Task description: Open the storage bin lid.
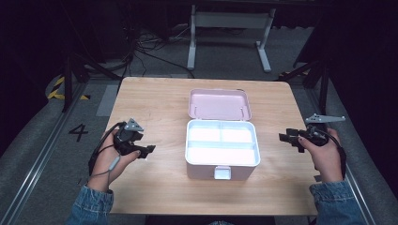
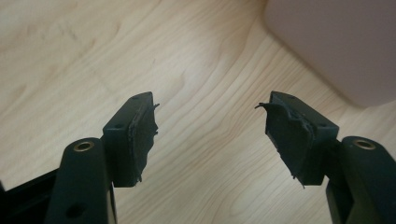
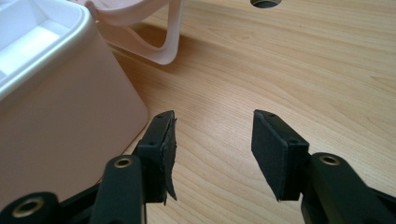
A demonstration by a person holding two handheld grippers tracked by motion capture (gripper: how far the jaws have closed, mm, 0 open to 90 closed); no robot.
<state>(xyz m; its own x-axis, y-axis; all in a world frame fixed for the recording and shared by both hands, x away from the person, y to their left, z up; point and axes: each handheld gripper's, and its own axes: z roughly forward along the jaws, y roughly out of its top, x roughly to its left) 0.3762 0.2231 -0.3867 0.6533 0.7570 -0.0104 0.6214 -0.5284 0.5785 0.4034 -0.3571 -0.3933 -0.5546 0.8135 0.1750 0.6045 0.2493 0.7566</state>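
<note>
A pale pink box sits open at the middle of the wooden table, its lid leaning back behind it. Its white inner tray has several empty compartments. My left gripper hovers left of the box, open, with bare wood between its jaws. The box's corner lies just beyond it. My right gripper is held right of the box, open and empty. The box wall stands close beside its left jaw.
A hole is cut in the table top beyond the lid's hinge arm. A white table frame and cables lie on the floor behind. The floor at left carries a "4" mark.
</note>
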